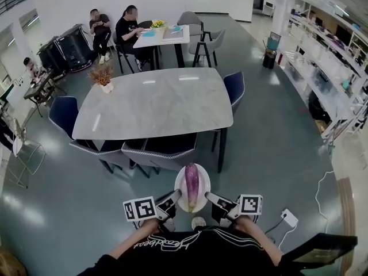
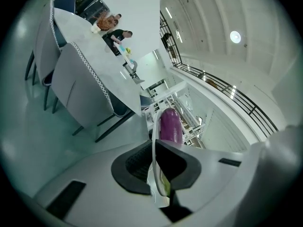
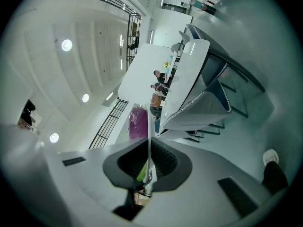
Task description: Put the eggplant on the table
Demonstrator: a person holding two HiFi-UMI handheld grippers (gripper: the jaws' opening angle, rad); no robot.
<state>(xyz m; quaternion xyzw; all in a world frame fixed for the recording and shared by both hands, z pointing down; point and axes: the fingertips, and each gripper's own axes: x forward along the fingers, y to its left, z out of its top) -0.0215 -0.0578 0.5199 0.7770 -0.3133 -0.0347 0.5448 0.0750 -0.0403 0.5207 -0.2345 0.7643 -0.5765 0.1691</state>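
While short of the table [image 1: 155, 102], one eggplant [image 1: 191, 186] on one plate [image 1: 204, 195], left gripper [image 1: 172, 202] and right gripper [image 1: 212, 200] closed on its rim.

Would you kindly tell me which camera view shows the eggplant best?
The head view: the eggplant lies whole on the white plate that the left hand-held gripper and right hand-held gripper hold by its rim. Each gripper view shows the plate edge-on, with only part of the purple eggplant beyond the jaws.
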